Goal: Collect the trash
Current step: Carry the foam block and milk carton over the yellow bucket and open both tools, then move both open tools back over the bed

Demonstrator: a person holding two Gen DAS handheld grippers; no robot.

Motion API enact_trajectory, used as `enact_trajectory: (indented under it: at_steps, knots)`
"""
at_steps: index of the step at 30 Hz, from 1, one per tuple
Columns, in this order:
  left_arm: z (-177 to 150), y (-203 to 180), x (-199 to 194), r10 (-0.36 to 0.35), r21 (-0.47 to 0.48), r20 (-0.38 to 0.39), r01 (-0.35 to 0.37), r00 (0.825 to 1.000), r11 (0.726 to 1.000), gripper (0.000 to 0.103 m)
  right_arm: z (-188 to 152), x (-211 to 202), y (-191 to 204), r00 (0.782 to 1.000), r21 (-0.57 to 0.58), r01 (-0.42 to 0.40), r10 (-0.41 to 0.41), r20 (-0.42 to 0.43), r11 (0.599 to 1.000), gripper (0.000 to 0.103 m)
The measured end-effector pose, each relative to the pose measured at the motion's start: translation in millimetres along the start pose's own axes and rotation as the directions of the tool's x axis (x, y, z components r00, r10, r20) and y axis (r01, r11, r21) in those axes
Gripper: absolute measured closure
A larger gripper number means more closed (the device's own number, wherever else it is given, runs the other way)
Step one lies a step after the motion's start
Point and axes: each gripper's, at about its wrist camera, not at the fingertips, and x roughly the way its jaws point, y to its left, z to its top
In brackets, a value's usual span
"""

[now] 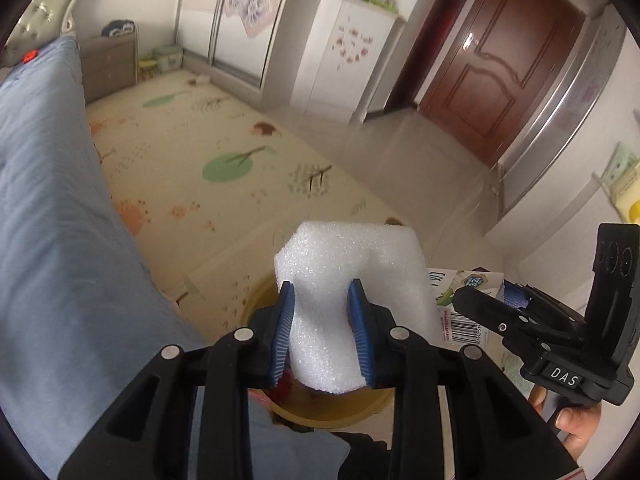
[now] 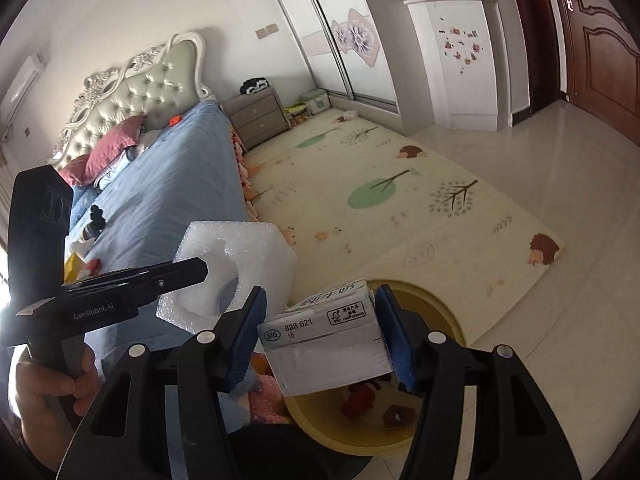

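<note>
My left gripper [image 1: 322,292] is shut on a white foam block [image 1: 352,264], its blue pads pressing into the sides. A round yellow bin [image 1: 256,300] stands on the floor just below the block. In the right wrist view my right gripper [image 2: 322,296] is shut on a white drink carton [image 2: 324,340] above the same yellow bin [image 2: 440,308], which holds red and brown scraps [image 2: 360,400]. Each view shows the other gripper too: the left gripper [image 2: 192,270] with the foam block [image 2: 240,256], and the right gripper [image 1: 476,304] with the carton [image 1: 460,292].
A bed with a blue cover [image 2: 160,184] runs along the left, close to the bin. A patterned play mat [image 2: 380,200] lies beyond it, then tiled floor [image 2: 580,200], a white cabinet [image 2: 452,60] and a brown door [image 1: 500,68]. A person's hand [image 2: 48,392] holds the left gripper's handle.
</note>
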Motion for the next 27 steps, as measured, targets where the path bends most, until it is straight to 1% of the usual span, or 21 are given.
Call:
enact_trajectory:
  at_steps: [2, 6, 7, 8, 9, 10, 11, 13, 17, 24, 27]
  knots:
    - [2, -5, 15, 0.004, 0.001, -0.045, -0.004, 0.999, 1.0, 0.074, -4, 10, -12, 1.0, 0.021, 0.012, -0.012, -0.027, 1.0, 0.047]
    - [6, -19, 29, 0.035, 0.055, -0.081, -0.031, 0.996, 0.998, 0.073, -8, 24, -30, 0.998, 0.044, 0.03, -0.028, -0.062, 0.999, 0.047]
    - [6, -21, 34, 0.044, 0.065, -0.093, -0.038, 0.995, 0.997, 0.068, -8, 27, -33, 0.997, 0.048, 0.031, -0.028, -0.067, 0.998, 0.047]
    - [7, -23, 37, 0.05, 0.07, -0.106, -0.043, 0.993, 0.997, 0.058, -7, 30, -36, 0.997, 0.051, 0.032, -0.029, -0.07, 0.998, 0.046]
    - [8, -24, 40, 0.061, 0.071, -0.118, -0.053, 0.991, 0.996, 0.026, -7, 31, -39, 0.997, 0.059, 0.034, -0.03, -0.07, 0.998, 0.045]
    - [9, -23, 39, 0.087, 0.066, -0.111, -0.08, 0.99, 0.995, 0.01, -7, 32, -43, 0.997, 0.069, 0.029, -0.024, -0.076, 0.997, 0.037]
    - [8, -23, 37, 0.108, 0.059, -0.096, -0.102, 0.99, 0.993, 0.01, -6, 31, -45, 0.997, 0.08, 0.026, -0.02, -0.073, 0.996, 0.033]
    - [8, -21, 35, 0.09, 0.047, -0.097, -0.086, 0.991, 0.995, 0.01, -8, 29, -48, 0.998, 0.085, 0.036, -0.03, -0.062, 0.996, 0.033]
    - [7, -15, 36, 0.087, 0.033, -0.098, -0.084, 0.991, 0.996, 0.01, -10, 25, -47, 0.998, 0.071, 0.039, -0.035, -0.061, 0.997, 0.032]
    - [4, -20, 32, 0.096, 0.062, -0.067, -0.092, 0.993, 0.994, 0.01, -10, 18, -41, 0.997, 0.049, 0.043, -0.04, -0.06, 0.998, 0.032]
    - [3, -21, 27, 0.084, 0.062, -0.054, -0.081, 0.995, 0.995, 0.01, -9, 16, -37, 0.998, 0.043, 0.04, -0.038, -0.054, 0.998, 0.032]
